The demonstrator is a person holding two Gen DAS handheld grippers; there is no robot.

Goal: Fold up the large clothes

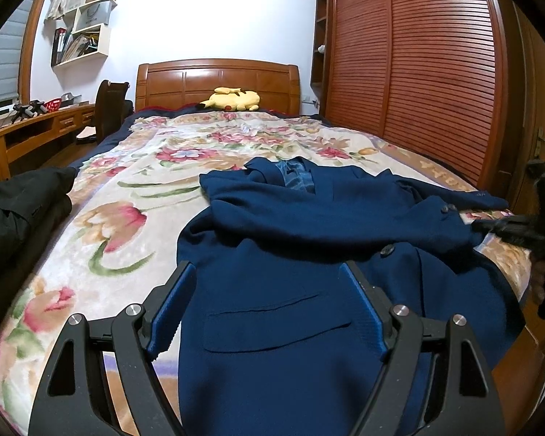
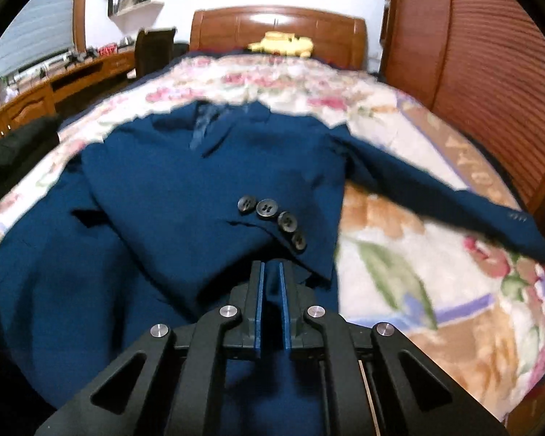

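- Lying face-up across the foot of the floral bed (image 1: 134,181), the navy blazer (image 1: 290,290) has one sleeve (image 2: 207,196) folded over its chest.
- Soft, fairly heavy cloth; it should drape and sag, so grip hems, cuffs or shoulder seams.
- Left claw (image 1: 270,305) stands wide and empty above the pocket.
- Right claw (image 2: 271,290) is pinched narrow on blazer cloth near the cuff buttons (image 2: 272,223).

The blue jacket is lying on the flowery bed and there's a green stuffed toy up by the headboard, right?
Almost. The stuffed toy by the headboard is yellow, not green, as the left wrist view shows. The blue jacket does lie on the flowery bed.
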